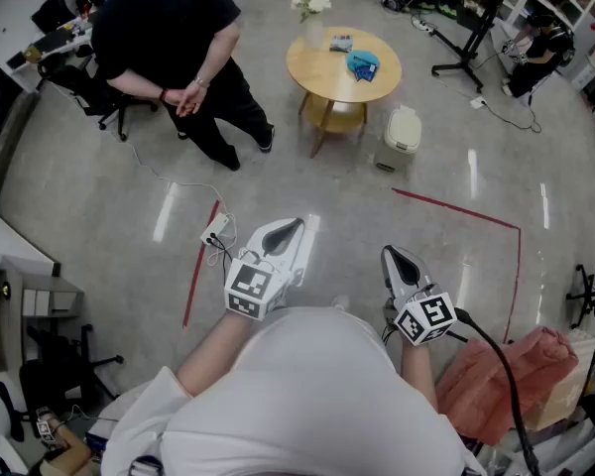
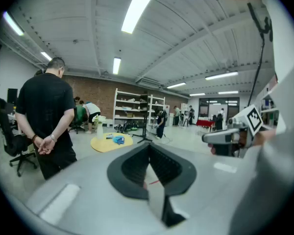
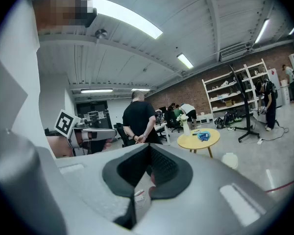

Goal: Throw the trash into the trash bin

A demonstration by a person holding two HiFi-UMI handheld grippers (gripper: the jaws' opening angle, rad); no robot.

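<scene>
Both claws are pinched shut with nothing in them, left claw (image 1: 290, 228) and right claw (image 1: 395, 259) just held out in front of the person. The blue crumpled trash (image 1: 363, 64) sits on the round yellow table (image 1: 322, 67) well ahead of them. The white trash bin (image 1: 402, 139) is on the floor just beside that table.

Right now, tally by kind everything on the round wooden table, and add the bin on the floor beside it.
Vase of white flowers: 1
Blue crumpled item: 1
Small flat packet: 1
Lidded trash bin: 1
Total: 4
</scene>
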